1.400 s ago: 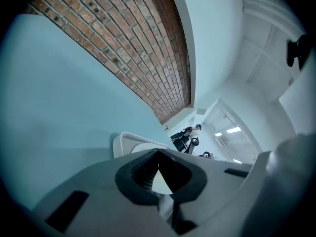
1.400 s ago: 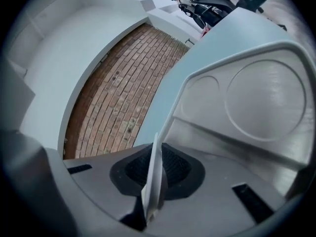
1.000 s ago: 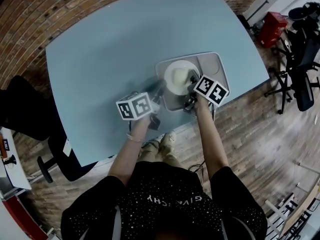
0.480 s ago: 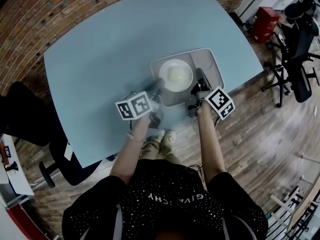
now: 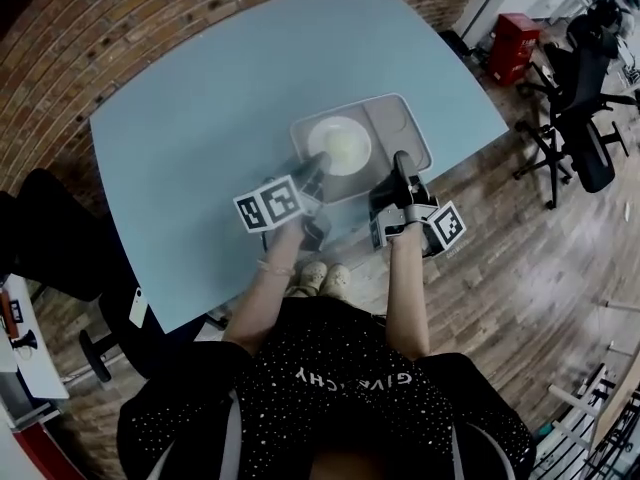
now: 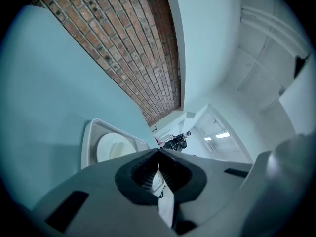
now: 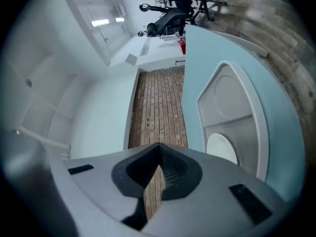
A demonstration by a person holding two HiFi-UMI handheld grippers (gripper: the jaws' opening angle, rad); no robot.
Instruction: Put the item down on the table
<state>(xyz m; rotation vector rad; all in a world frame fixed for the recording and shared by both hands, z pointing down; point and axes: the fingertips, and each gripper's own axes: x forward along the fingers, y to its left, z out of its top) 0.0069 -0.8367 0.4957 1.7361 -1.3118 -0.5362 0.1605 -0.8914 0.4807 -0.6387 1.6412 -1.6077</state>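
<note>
The white plate [image 5: 338, 144] lies in the grey tray [image 5: 395, 126] on the table [image 5: 200, 98]: probably stiff, slick and breakable, best pinched at its rim. The left gripper [image 5: 316, 165] is clenched empty; the right gripper [image 5: 401, 158] has just closed its jaws on nothing

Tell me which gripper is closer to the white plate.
The left gripper: its tip sits right by the edge of the plate in the tray, while the right gripper is over the tray's bare side.

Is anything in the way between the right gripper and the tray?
Nothing visible. The right gripper, jaws just closed on nothing, hangs by the near rim of the tray, which already lies on the table.
</note>
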